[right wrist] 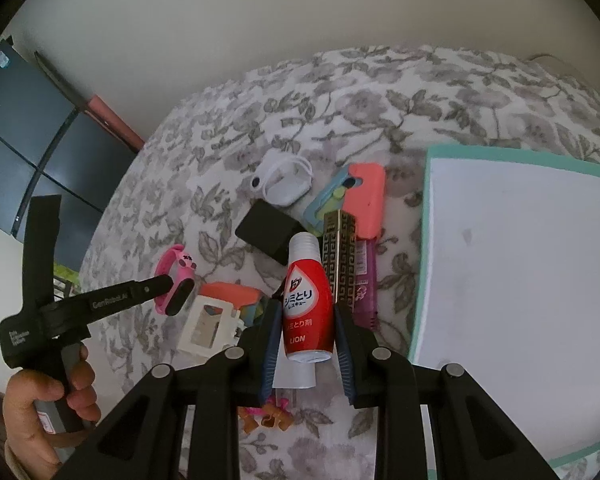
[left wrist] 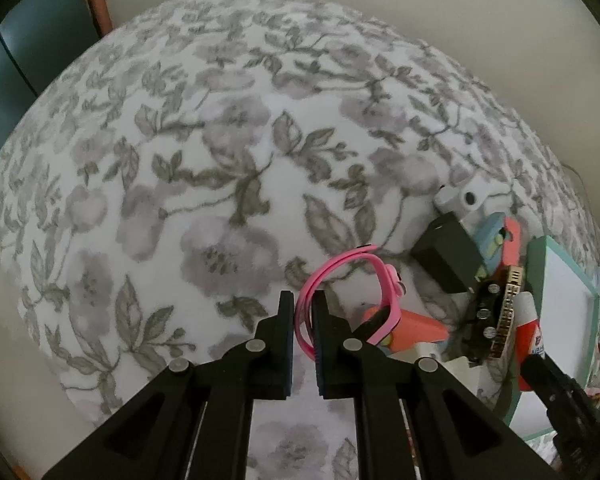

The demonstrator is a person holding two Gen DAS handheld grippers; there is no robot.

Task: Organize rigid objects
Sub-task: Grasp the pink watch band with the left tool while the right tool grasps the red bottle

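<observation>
Left gripper (left wrist: 303,308) is pinched on the pink watch band (left wrist: 340,280), whose loop is seen just left of the red bottle (right wrist: 309,300). Right gripper (right wrist: 307,344) is clamped on that bottle, long axis along the fingers, cap pointing away. Teal tray (right wrist: 422,240) lies immediately right of the bottle and appears empty; the right hand is judged nearer to it.

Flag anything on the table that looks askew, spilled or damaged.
No spill or damage shows. The clutter beside the teal-rimmed tray is askew: the gold patterned box lies across the purple packet, and the coral phone case overlaps a blue case.
</observation>
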